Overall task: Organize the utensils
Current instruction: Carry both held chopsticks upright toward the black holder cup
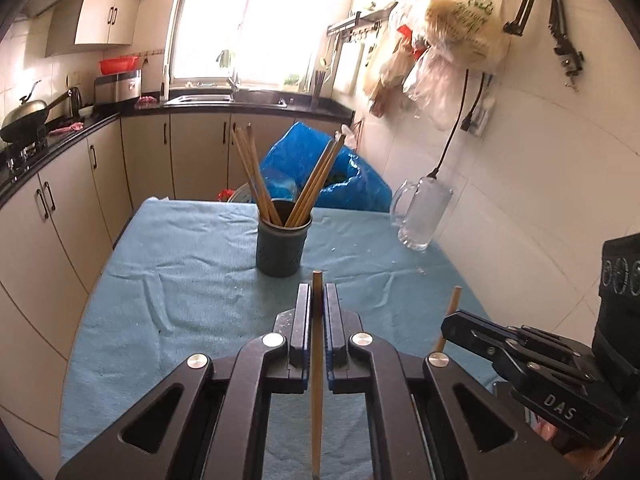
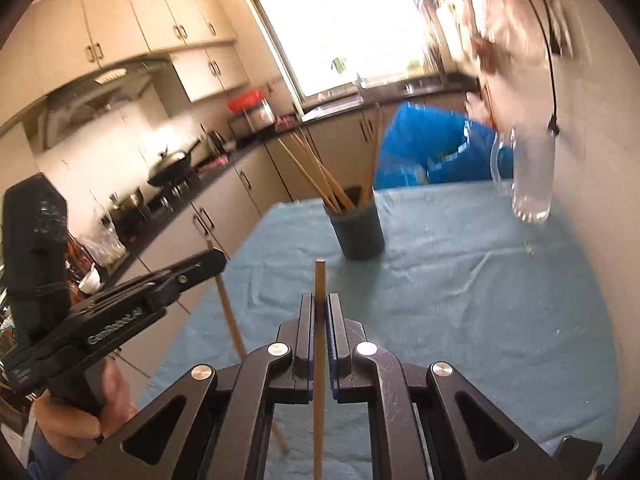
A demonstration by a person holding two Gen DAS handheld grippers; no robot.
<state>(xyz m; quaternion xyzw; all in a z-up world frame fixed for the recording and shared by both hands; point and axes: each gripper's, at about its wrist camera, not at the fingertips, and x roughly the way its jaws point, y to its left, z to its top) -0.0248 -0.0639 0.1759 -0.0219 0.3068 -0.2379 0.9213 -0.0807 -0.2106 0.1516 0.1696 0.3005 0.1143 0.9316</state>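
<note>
Left wrist view shows the left gripper (image 1: 317,300) clamped on one chopstick (image 1: 317,380), the right gripper (image 2: 320,308) pinching another (image 2: 319,368), while several already stand in the holder (image 1: 282,248) farther along the table (image 1: 180,280), so two remain.

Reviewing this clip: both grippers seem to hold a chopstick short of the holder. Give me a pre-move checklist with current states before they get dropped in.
1. Left gripper shut on left chopstick: ok.
2. Right gripper shut on right chopstick: ok.
3. Utensil holder upright on the blue cloth: ok.
4. Room among chopsticks already inside: ok, gap in the middle.
5. Glass mug apart from holder: ok.
6. Tips over holder opening: not ok, both short of it.
</note>
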